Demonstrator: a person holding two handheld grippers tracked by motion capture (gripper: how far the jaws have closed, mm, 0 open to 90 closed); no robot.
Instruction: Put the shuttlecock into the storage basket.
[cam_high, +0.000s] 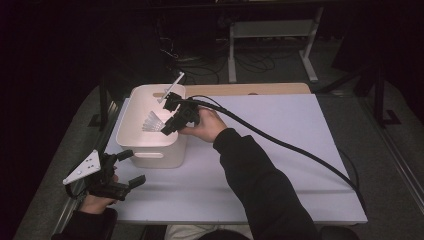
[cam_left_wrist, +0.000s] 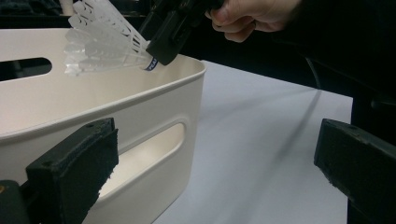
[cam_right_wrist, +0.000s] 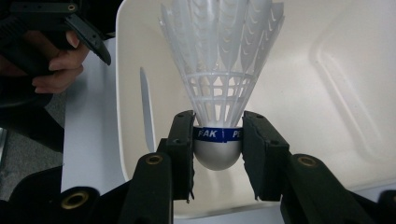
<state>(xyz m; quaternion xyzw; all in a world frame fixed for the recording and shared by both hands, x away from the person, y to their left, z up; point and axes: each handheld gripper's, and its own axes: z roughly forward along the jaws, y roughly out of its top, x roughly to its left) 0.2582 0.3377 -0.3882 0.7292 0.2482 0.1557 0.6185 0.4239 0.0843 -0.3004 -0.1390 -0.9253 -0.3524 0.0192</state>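
Note:
My right gripper (cam_high: 168, 129) is shut on the head of a white plastic shuttlecock (cam_right_wrist: 219, 74) with a blue band, and holds it over the inside of a white plastic bin (cam_high: 175, 145). The skirt (cam_high: 151, 123) points away from the jaws, toward the bin's left side. In the left gripper view the shuttlecock (cam_left_wrist: 100, 39) hangs just above the bin's rim (cam_left_wrist: 187, 77). My left gripper (cam_high: 131, 168) stands open near the table's front left, beside the bin's front corner, with nothing between its pads (cam_left_wrist: 74, 172).
A white sheet (cam_high: 280, 145) covers the table; a wooden strip (cam_high: 250, 89) runs along its far edge. The right gripper's black cable (cam_high: 300, 150) trails across the sheet to the right. A grey desk frame (cam_high: 270, 35) stands on the dark floor beyond.

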